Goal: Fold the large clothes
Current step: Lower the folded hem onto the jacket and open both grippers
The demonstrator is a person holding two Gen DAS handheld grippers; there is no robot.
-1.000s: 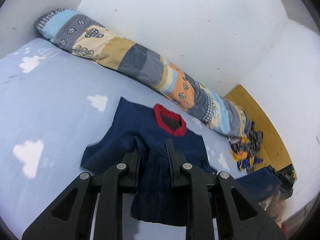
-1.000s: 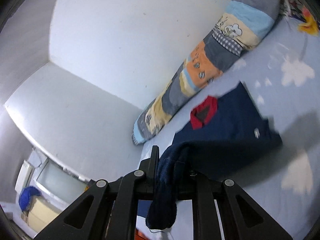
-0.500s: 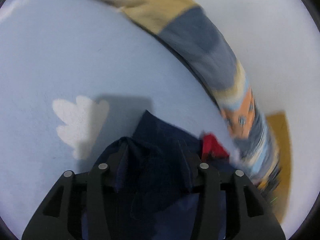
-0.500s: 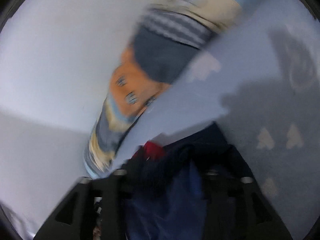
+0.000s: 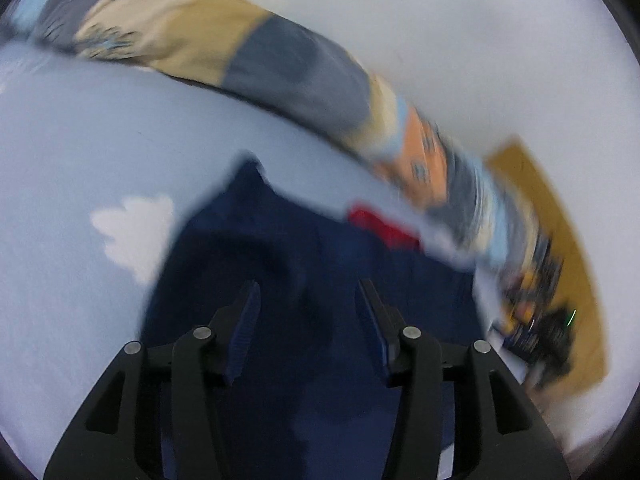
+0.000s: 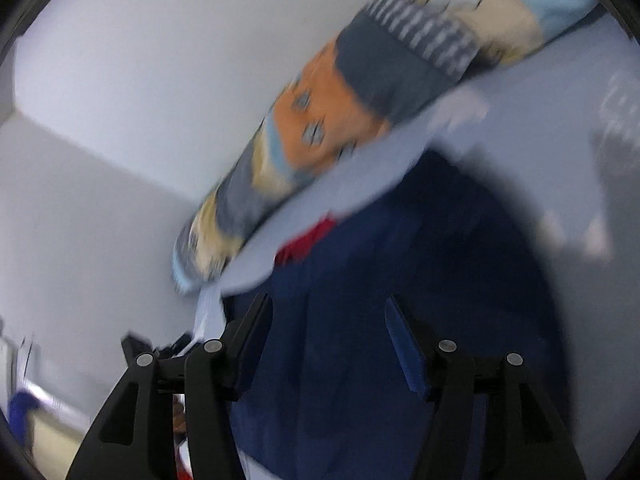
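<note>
A navy blue sweater with a red collar lies on the pale blue bed sheet. My left gripper is open and empty just above the sweater's left part. In the right wrist view the same sweater lies under my right gripper, which is open and empty; the red collar shows just ahead of it. Both views are blurred by motion.
A long patchwork bolster pillow lies along the white wall behind the sweater; it also shows in the right wrist view. A wooden floor and a dark patterned heap lie off the bed's right end.
Both grippers were shut on sweater fabric a second ago. They swung forward and down, opened, and the fabric now lies on the sweater body.
</note>
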